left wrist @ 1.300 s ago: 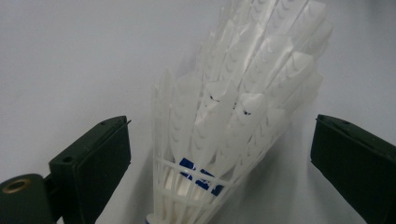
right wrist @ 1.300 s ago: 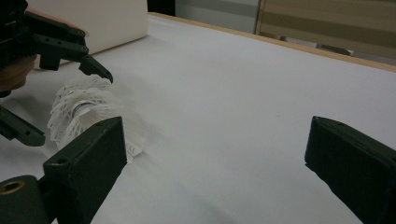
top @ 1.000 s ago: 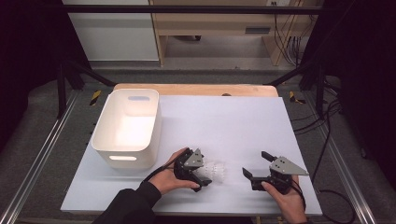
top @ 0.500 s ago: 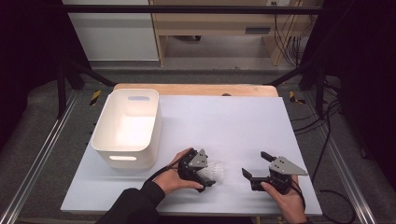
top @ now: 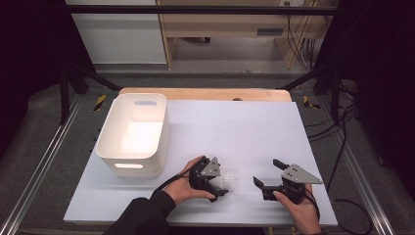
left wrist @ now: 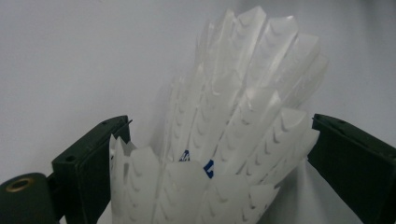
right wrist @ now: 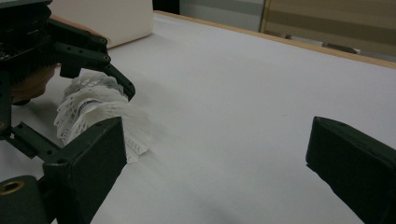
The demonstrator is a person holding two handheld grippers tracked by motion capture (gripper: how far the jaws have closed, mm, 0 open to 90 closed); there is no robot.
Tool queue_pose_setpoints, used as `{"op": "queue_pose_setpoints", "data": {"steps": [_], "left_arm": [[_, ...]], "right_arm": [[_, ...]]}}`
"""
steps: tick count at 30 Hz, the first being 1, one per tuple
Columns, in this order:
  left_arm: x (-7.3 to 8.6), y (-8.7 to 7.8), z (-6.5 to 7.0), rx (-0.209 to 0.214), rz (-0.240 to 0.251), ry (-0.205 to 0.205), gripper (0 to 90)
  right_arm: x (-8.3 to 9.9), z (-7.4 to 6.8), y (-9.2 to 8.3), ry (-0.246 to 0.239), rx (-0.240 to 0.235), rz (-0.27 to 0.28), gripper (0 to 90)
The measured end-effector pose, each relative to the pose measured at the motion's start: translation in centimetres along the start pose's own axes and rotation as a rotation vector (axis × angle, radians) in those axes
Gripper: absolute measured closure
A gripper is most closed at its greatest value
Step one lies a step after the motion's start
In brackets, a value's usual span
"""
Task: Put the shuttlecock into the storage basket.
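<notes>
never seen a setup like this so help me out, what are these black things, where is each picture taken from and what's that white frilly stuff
There is no robot: a person holds a hand-held claw in each hand. The high view looks down on a white table from above. The other two pictures come from small cameras riding on each claw, looking along its black jaws. The left claw has its jaws on either side of a white plastic shuttlecock lying on the table; whether they already press it, I cannot tell. The right claw is open and holds nothing. An empty white bin stands at the table's left.
</notes>
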State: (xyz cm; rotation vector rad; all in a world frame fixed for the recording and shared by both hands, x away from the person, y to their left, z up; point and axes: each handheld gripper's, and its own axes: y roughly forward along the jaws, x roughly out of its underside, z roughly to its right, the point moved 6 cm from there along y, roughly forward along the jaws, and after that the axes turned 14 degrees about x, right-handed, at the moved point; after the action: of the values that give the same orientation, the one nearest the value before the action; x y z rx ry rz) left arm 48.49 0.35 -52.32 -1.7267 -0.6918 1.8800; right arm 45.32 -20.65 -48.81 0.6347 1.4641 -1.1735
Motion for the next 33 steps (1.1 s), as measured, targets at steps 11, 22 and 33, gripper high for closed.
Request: {"op": "queue_pose_setpoints", "data": {"steps": [11, 22, 33], "left_arm": [[-0.11, -0.04, 0.09, -0.016, -0.011, 0.010, 11.7], [-0.16, -0.14, 0.43, -0.011, -0.021, 0.020, 25.6], [-0.14, -0.07, 0.46, -0.031, 0.003, 0.010, 40.3]], "right_arm": [[-0.02, -0.06, -0.01, 0.000, 0.000, 0.001, 5.1], [0.04, -0.26, 0.19, -0.002, -0.005, -0.005, 5.2], [0.04, -0.32, 0.17, -0.005, -0.010, -0.004, 5.3]]}}
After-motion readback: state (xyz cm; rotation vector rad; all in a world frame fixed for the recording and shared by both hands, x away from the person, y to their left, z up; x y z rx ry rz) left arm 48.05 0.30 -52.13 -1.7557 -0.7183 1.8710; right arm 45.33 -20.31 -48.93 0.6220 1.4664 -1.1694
